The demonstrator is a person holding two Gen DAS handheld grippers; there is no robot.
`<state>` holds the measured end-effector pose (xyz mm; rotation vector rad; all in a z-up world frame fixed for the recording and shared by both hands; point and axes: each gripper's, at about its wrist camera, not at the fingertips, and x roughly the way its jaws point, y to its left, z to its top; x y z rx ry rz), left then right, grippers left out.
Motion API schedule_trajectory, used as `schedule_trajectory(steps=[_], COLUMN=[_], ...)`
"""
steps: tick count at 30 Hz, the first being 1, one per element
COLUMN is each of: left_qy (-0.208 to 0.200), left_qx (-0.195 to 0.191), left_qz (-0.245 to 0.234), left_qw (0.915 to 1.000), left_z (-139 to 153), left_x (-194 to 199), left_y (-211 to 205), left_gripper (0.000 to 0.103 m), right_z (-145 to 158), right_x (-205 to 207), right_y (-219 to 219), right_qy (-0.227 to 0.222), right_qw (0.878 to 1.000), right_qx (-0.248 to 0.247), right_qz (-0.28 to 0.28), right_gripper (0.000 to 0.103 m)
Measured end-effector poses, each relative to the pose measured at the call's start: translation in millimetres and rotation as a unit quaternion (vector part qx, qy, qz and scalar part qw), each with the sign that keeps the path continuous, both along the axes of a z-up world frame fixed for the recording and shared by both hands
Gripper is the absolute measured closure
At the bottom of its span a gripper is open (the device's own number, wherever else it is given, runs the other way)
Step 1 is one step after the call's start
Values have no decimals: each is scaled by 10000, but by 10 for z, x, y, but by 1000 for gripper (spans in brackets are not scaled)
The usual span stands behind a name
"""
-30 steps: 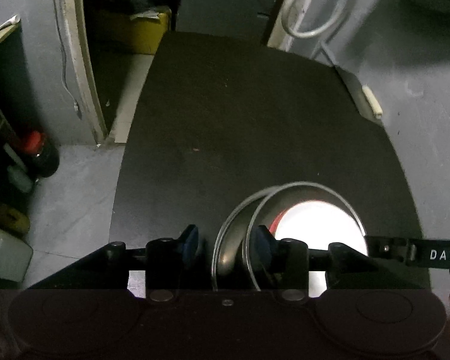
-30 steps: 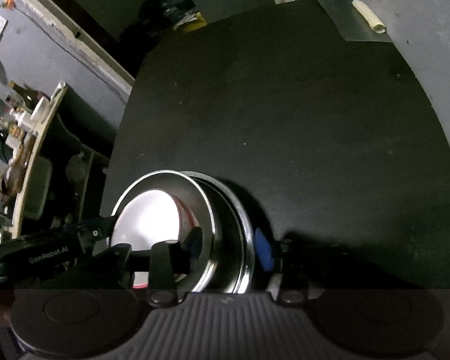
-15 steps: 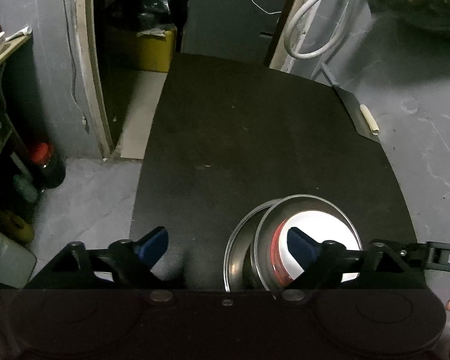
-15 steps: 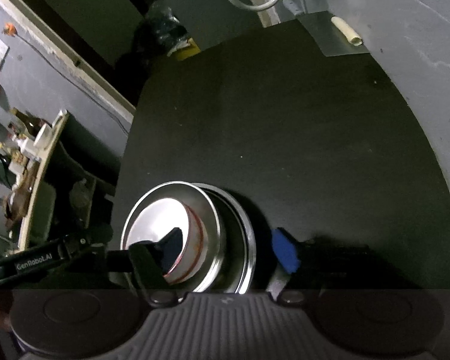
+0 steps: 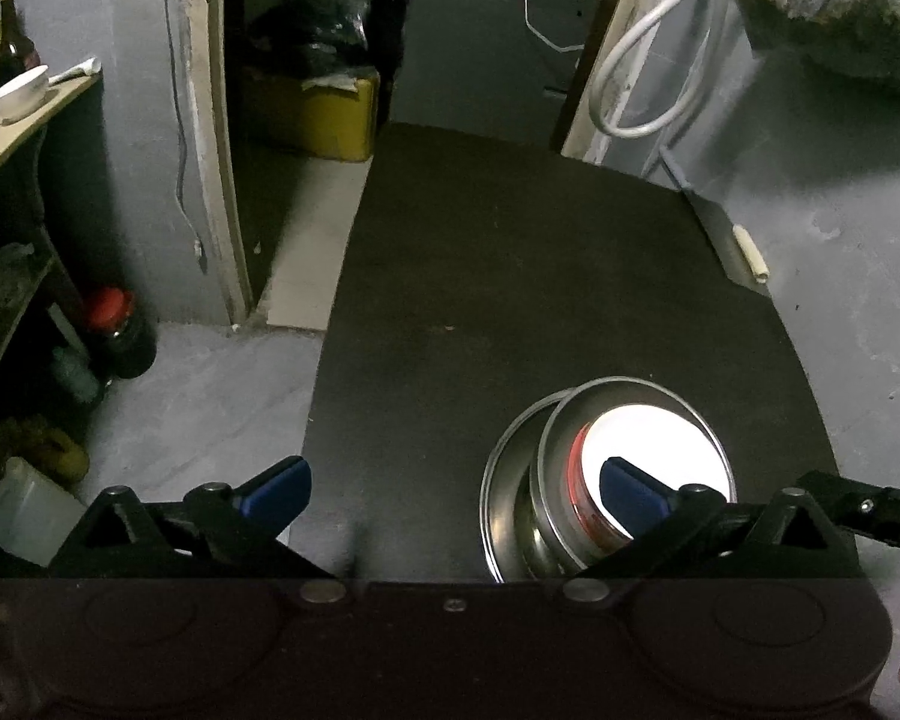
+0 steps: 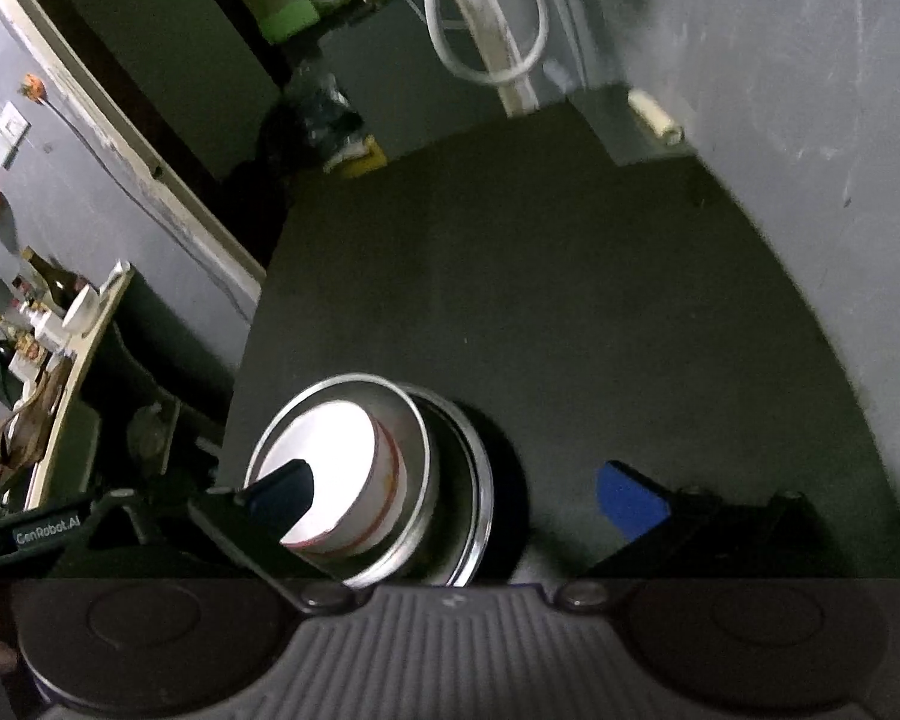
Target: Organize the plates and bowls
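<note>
A stack of dishes stands near the front edge of the black table (image 5: 510, 276): a wide steel plate (image 5: 504, 498) at the bottom, a steel bowl (image 5: 561, 420) on it, and a white bowl with a red band (image 5: 654, 438) inside. The stack also shows in the right wrist view, with the steel bowl (image 6: 414, 444) and the white bowl (image 6: 336, 456). My left gripper (image 5: 453, 489) is open and empty, raised above the stack's left side. My right gripper (image 6: 456, 495) is open and empty, raised above the stack's right side.
A pale cylinder (image 5: 750, 252) lies at the table's far right edge. A white hose (image 5: 642, 60) hangs behind. Left of the table are a red-capped dark jar (image 5: 114, 330), a plastic jug (image 5: 24, 510) and a shelf with a white bowl (image 5: 21, 90).
Both grippers opened, letting go of the stack's rims, and drew up and back from it. The stack stayed in place on the table.
</note>
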<state>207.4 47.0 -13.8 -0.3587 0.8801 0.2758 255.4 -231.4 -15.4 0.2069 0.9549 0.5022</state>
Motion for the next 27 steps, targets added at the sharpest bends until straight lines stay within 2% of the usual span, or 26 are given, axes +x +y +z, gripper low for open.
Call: schedule_trajectory(steps=[7, 12, 19, 23, 27], left_qy=[-261, -464, -946, -1131, -1213], left_qx=[118, 308, 664, 653, 516], left_qz=[-24, 25, -327, -403, -264], left_qw=[9996, 9984, 9928, 9906, 9909], left_z=[119, 200, 381, 441, 456], left_x=[-281, -442, -674, -834, -1017], left_y=[-21, -54, -147, -131, -72], left_gripper=[1, 1, 1, 1, 1], right_z=[127, 121, 182, 244, 267], right_x=[-402, -669, -963, -1140, -1386], right_y=[-35, -38, 11, 7, -23], right_qy=[-909, -1069, -1314, -1465, -1494], right_qw=[9949, 9925, 9886, 9849, 9804], right_qx=[-134, -119, -182, -249, -400], right_qz=[-419, -575, -706, -886, -1220], right_gripper=[0, 0, 0, 0, 0])
